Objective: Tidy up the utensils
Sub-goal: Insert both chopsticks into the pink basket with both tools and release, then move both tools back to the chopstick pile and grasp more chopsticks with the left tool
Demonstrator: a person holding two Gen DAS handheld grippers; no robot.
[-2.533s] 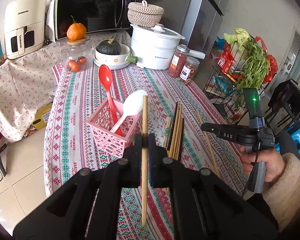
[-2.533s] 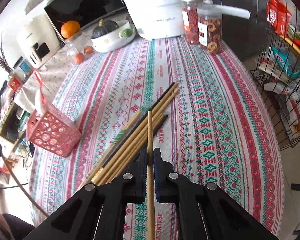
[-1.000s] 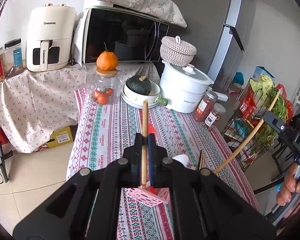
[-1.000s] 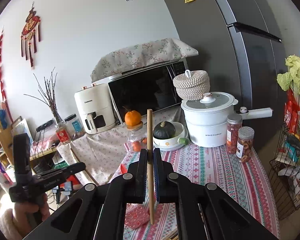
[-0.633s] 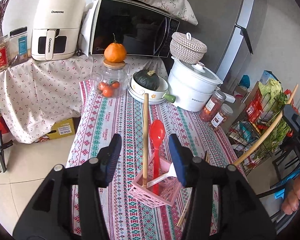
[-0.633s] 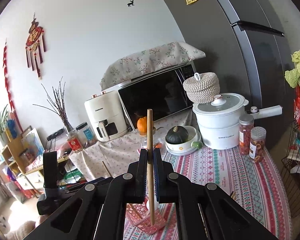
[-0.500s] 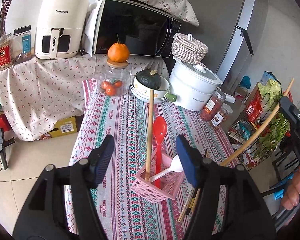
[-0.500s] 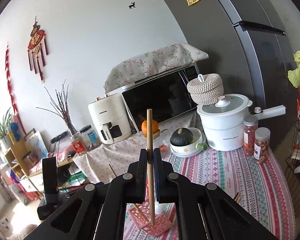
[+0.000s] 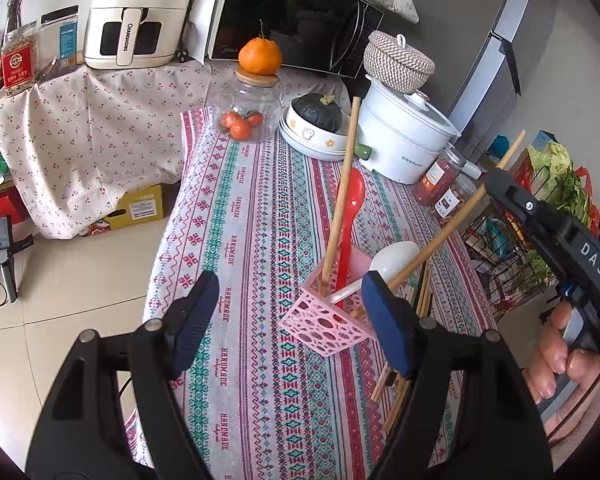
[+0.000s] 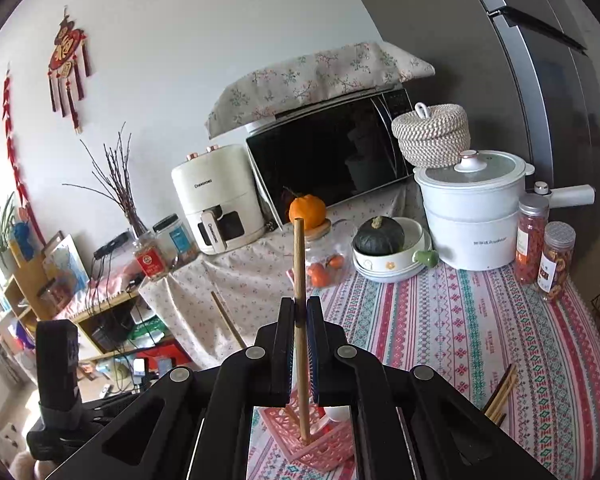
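My left gripper (image 9: 288, 320) hovers just short of the pink basket (image 9: 332, 328); its jaws are opening and nothing is between the pads. A wooden chopstick (image 9: 340, 200) leans free in the basket beside a red spoon (image 9: 351, 216) and a white spoon (image 9: 394, 256). My right gripper (image 10: 300, 312) is shut on a second chopstick (image 10: 299, 264), held upright with its lower end inside the pink basket (image 10: 320, 448). From the left wrist view, that right gripper (image 9: 500, 184) reaches in from the right with the second chopstick (image 9: 452, 228) slanting down to the basket. Several chopsticks (image 9: 420, 304) lie on the cloth behind the basket.
At the table's far end stand a glass jar with an orange on top (image 9: 256, 112), a bowl with a squash (image 9: 316, 128), a white pot (image 9: 404, 136) and two snack jars (image 9: 440, 184). A wire rack of greens (image 9: 540, 240) stands right; the table edge drops to floor (image 9: 80, 280) left.
The left jaws opened and let go of their chopstick, which now leans in the basket. The right gripper carried its chopstick over and lowered its end into the basket.
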